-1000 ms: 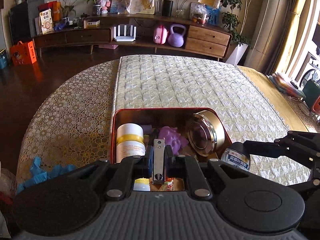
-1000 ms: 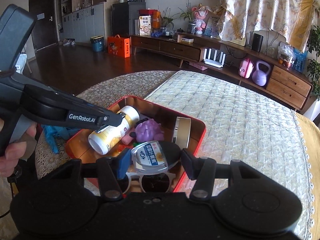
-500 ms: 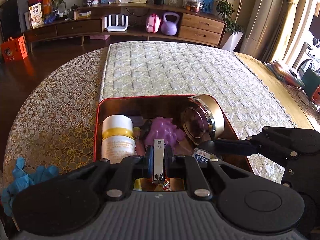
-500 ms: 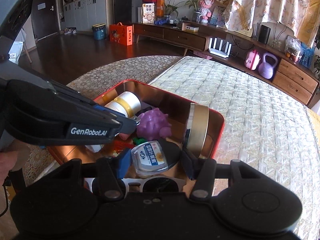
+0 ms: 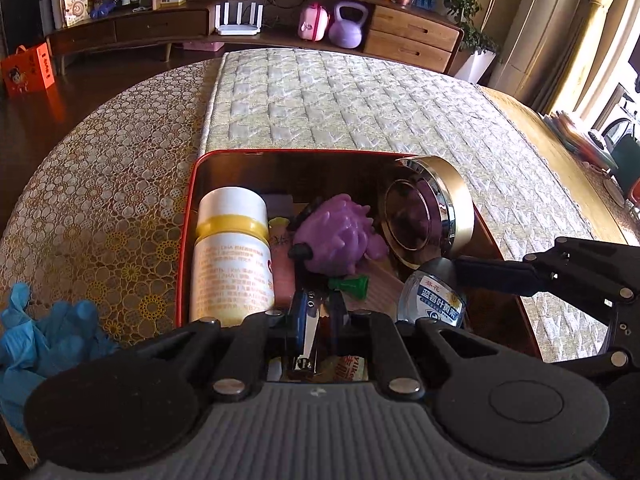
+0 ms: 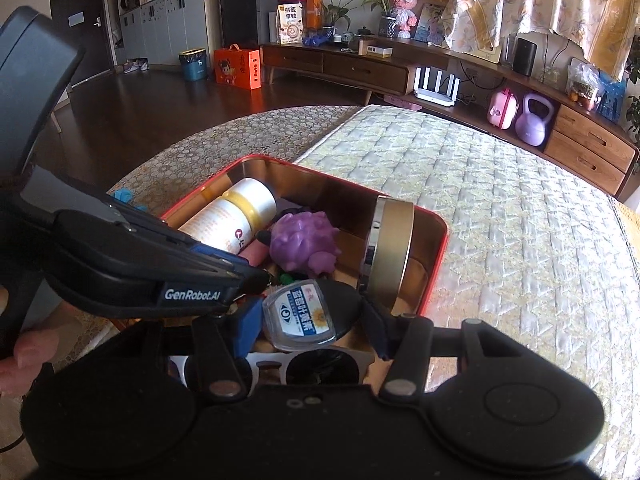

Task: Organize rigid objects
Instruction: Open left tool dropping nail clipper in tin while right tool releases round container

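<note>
Black plastic tongs point(image 6: 310, 322) — blue pads, silver rivets, white "GenRobot.AI" lettering.

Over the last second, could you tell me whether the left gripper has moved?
Yes. The left gripper has dropped closer to the red tin, which now looks larger.

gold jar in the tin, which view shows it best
The left wrist view: the gold jar leans on edge in the red tin, showing its mirrored round face and gold band. The right wrist view catches the gold jar edge-on, only the band and a chrome rim.
</note>
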Demonstrator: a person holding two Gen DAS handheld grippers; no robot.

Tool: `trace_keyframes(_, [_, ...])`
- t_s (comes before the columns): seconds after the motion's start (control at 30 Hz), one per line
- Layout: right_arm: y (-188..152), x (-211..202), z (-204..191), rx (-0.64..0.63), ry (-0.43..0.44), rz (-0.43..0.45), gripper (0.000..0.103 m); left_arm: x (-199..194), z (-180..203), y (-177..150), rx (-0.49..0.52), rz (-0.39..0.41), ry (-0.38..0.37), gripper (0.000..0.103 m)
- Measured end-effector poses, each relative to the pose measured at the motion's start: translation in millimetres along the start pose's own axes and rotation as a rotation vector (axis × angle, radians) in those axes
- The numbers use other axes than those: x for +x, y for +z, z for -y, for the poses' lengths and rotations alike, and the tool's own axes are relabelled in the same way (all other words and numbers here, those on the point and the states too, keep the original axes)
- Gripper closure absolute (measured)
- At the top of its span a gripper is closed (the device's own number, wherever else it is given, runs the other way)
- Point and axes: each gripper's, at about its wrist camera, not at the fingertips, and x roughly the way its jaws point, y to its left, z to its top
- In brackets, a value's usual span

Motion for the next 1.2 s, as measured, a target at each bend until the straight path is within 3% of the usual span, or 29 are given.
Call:
trace_keyframes(0.37, [-2,-19,2,0.029,0.000,0.021,0.041,-12,4,-4,0.006,0.006,0.011,0.091])
trace_keyframes(0.77, [-5,-47,0,0.046,0.008,0.055,0.037,-46,14,-12,0.033,0.076,0.023,0.091])
trace_keyframes(1.1, [-13,-75,-2,0.065,0.024,0.104,0.027,-74,29,-21,0.078,0.132,0.070,0.090])
trace_keyframes(1.2, [-17,-84,0,0.079,0.020,0.124,0.026,-79,32,-27,0.097,0.142,0.093,0.086])
